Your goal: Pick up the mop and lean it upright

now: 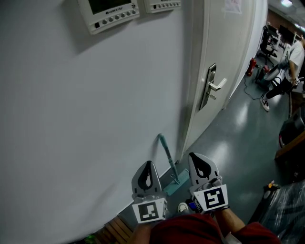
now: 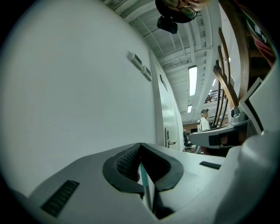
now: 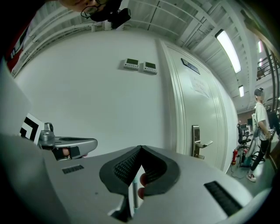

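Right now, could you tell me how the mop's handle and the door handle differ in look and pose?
The mop handle is teal and slender; the door handle is a silver lever on a plate. The mop handle leans tilted against the wall from the floor; the door handle sticks out roughly level from the door. Both lie close to the door frame.

Nothing legible. The wall controller [image 1: 108, 12] bears small brand print, too blurred to read. The sheet [image 1: 232, 5] at the door's [image 1: 228, 52] top edge is unreadable too.
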### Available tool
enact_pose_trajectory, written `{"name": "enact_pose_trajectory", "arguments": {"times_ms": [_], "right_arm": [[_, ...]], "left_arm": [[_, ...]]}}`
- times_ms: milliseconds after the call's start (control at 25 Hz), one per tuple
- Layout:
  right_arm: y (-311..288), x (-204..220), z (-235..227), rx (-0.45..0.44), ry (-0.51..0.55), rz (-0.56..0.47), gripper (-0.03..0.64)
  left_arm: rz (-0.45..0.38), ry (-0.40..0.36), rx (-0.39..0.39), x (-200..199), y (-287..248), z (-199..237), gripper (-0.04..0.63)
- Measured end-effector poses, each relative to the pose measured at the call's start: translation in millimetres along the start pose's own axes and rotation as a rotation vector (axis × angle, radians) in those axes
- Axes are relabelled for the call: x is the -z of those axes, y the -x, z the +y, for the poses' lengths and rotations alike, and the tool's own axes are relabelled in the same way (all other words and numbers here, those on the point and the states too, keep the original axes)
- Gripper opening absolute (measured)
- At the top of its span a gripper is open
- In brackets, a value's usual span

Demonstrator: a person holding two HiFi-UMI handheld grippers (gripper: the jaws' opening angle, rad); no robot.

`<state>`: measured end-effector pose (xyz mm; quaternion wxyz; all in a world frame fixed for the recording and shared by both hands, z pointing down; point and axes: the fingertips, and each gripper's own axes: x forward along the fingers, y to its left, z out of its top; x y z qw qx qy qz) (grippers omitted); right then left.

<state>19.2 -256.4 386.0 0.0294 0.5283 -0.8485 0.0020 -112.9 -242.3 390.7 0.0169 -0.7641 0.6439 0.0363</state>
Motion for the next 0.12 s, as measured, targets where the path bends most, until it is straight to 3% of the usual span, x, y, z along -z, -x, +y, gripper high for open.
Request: {"name": "enact_pose_trajectory", "arguments": {"times_ms": [120], "right_arm": [[0.7,0.0,-1.8,0.014,0.003,0.014,0.015]], "left_arm": [[0.004,0.001,0.0,0.4,0.5,0.0,0.014]]}}
